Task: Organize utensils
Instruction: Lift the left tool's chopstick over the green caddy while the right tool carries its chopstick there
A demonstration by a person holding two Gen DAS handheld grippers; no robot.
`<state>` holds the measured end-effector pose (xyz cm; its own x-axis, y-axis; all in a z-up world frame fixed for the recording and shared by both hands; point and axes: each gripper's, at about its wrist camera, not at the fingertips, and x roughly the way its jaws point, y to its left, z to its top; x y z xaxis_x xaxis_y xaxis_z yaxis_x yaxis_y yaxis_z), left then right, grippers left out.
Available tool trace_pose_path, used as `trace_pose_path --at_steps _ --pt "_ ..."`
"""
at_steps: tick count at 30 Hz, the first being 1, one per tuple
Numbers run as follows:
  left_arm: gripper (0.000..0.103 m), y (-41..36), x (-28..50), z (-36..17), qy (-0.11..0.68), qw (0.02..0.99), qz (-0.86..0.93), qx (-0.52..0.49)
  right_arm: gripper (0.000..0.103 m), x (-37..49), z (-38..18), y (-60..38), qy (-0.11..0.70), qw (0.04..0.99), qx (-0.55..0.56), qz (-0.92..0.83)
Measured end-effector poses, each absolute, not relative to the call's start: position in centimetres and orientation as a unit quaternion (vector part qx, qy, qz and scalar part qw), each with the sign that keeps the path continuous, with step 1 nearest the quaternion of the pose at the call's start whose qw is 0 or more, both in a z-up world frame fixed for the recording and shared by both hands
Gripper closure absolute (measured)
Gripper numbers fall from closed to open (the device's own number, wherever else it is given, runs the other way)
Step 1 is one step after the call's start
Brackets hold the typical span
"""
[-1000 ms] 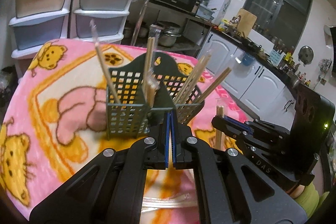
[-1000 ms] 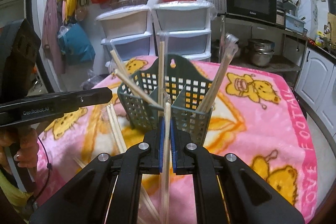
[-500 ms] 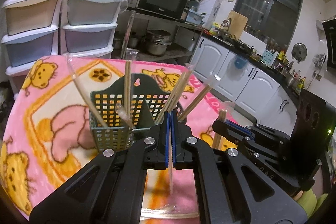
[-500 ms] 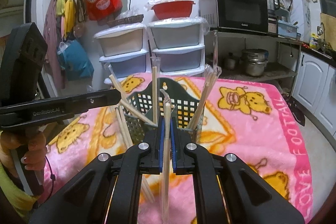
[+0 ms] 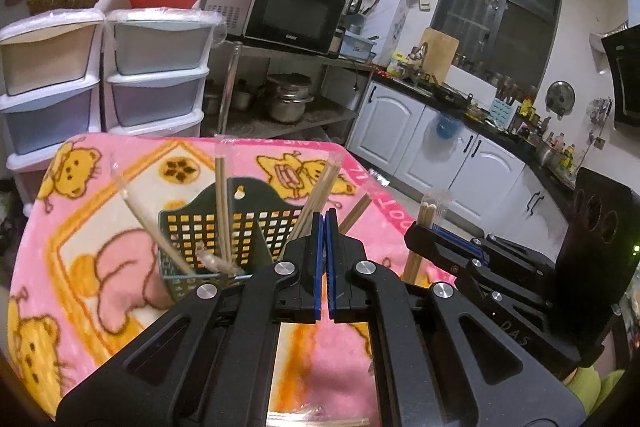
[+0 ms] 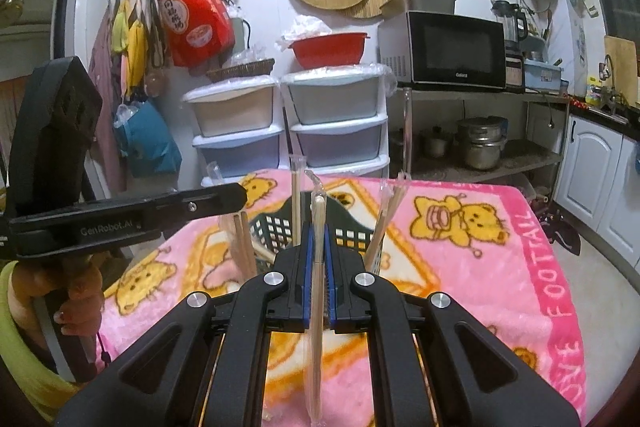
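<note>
One basket [image 5: 224, 223], two grippers [image 5: 324, 223]

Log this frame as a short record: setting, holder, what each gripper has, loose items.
setting: kitchen table under a pink bear blanket
holder: green mesh utensil basket, wrapped chopsticks standing in it
left gripper: shut, nothing visible between its pads
right gripper: shut on a wrapped chopstick pair, held upright near the basket
loose items: wrapped chopsticks on blanket

Each camera sits just behind its own tool, looking forward along the fingers and slightly down at the table. Both views share the green basket [image 5: 224, 227] [image 6: 280, 227], close ahead, and the microwave [image 5: 288, 13] [image 6: 452, 47] on the far wall; each also catches the other tool at its side.
</note>
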<state>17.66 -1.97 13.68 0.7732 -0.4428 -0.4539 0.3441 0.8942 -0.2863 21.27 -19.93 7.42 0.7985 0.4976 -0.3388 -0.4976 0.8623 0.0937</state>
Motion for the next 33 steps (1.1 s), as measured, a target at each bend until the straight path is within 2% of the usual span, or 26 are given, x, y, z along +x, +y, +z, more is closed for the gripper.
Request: trace_pose_path --at_steps 33 --pt "0.103 -2.0 19.8 20.5 0.184 0.957 -0.202 -0.096 0.097 23.3 14.0 -20.7 0.086 0.960 0.038 0.263"
